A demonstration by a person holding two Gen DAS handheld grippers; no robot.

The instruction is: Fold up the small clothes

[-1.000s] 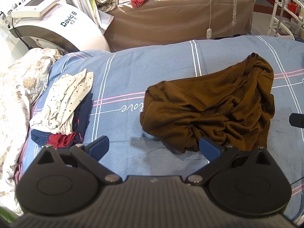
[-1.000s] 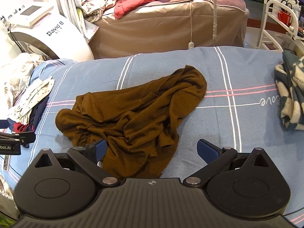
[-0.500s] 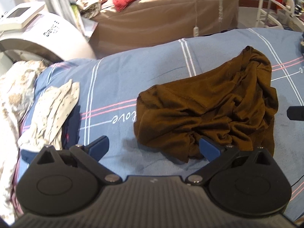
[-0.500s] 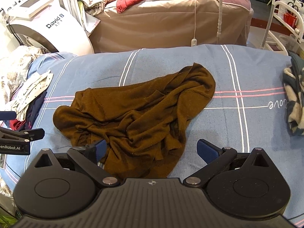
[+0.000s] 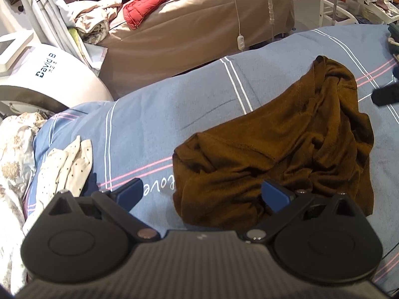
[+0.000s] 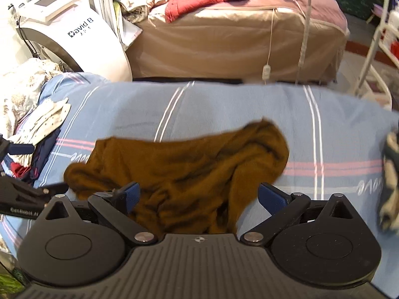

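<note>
A crumpled brown garment (image 5: 286,149) lies on the blue striped bedsheet (image 5: 154,124); it also shows in the right wrist view (image 6: 189,164). My left gripper (image 5: 202,194) is open and empty, over the garment's near left edge, its right fingertip above the cloth. My right gripper (image 6: 197,196) is open and empty, its jaws spread above the garment's near edge. The left gripper's side shows at the left edge of the right wrist view (image 6: 22,194).
A pile of folded clothes, a dotted cream piece on top (image 5: 67,167), lies at the sheet's left. A dark striped garment (image 6: 389,182) lies at the right. A white machine (image 5: 37,74), a tan-covered bed (image 5: 199,25) and a white rack (image 5: 336,0) stand behind.
Both grippers have moved forward and lower toward the brown garment, which now fills more of each view. The right wrist view is blurred by motion. Both stay open.
</note>
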